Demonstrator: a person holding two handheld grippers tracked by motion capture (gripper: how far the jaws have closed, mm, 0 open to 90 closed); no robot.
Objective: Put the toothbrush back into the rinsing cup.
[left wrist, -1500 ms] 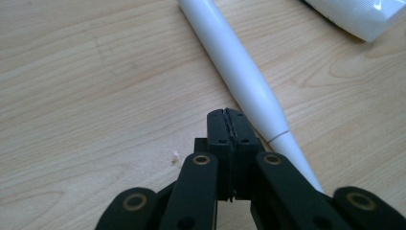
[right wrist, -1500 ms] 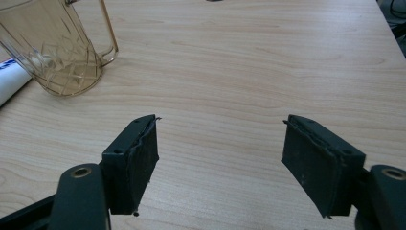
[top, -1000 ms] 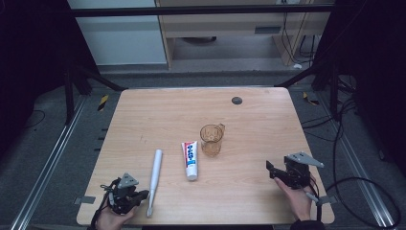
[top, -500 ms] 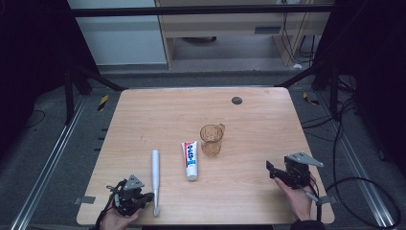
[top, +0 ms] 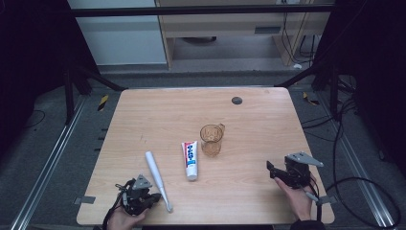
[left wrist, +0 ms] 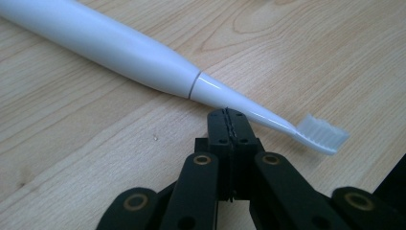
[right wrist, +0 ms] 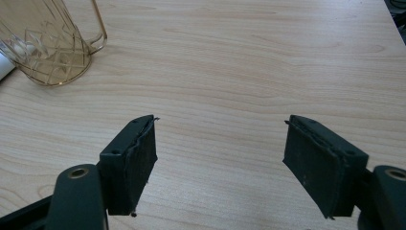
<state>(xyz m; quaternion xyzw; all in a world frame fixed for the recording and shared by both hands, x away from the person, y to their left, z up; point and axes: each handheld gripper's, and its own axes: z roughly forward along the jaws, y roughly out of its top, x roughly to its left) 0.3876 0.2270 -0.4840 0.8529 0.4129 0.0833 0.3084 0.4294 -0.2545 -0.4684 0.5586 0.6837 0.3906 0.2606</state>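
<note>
A white electric toothbrush (top: 155, 175) lies slanted on the wooden table (top: 167, 115) at the front left, bristle head toward the front edge. In the left gripper view its thin neck (left wrist: 230, 98) runs just past my jaw tips. My left gripper (top: 157, 197) (left wrist: 228, 112) is shut with nothing in it, its tips right at the neck. A white toothpaste tube (top: 191, 159) lies mid-table beside an upright amber glass cup (top: 211, 139) (right wrist: 45, 43). At the front right, my right gripper (top: 271, 170) (right wrist: 220, 143) stands open over bare wood, pointing toward the cup.
A small dark round spot (top: 236, 100) sits near the table's far edge. The front edge lies close behind both hands. Dark frame legs and cables surround the table on the floor.
The left gripper has slid a little to the right, and the toothbrush's head end has swung rightward with it. The right gripper has stayed where it was.
</note>
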